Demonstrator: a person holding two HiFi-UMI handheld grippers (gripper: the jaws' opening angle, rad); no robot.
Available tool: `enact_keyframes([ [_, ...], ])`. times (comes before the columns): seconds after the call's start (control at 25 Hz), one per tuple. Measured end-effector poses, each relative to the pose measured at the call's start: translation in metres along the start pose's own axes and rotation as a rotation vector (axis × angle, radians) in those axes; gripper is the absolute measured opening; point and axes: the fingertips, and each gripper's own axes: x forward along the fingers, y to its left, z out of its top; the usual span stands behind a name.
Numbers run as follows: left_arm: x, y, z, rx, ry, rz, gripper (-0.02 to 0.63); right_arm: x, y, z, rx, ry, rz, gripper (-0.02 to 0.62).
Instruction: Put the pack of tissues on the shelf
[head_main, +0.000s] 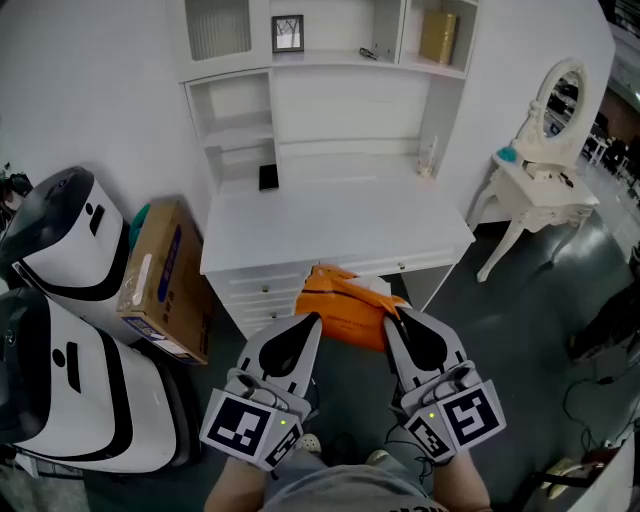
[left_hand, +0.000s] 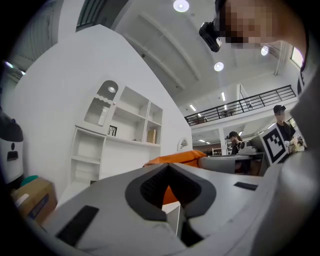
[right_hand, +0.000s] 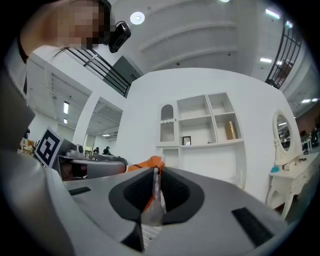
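Note:
An orange pack of tissues (head_main: 345, 312) hangs in the air just before the front edge of the white desk (head_main: 330, 225). My left gripper (head_main: 312, 320) holds its left end, jaws closed with orange wrapper (left_hand: 169, 194) showing between the pads. At the pack's right end, my right gripper (head_main: 392, 312) is shut on a thin flap of clear and orange wrapper (right_hand: 152, 200). Both grippers point level toward the desk. The white shelf unit (head_main: 320, 60) rises behind the desk, with open compartments.
A cardboard box (head_main: 165, 280) and two white-and-black machines (head_main: 70, 250) stand left of the desk. A white vanity table with an oval mirror (head_main: 540, 170) is at the right. A picture frame (head_main: 287, 33) and a gold box (head_main: 438, 37) sit on upper shelves.

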Motion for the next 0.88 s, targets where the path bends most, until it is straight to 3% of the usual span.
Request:
enact_keyframes([
  [0.88,-0.022,0.056,0.005,-0.002,-0.032,-0.089,0.040,0.030,0.041,-0.006,-0.002,-0.010,-0.130,0.031],
])
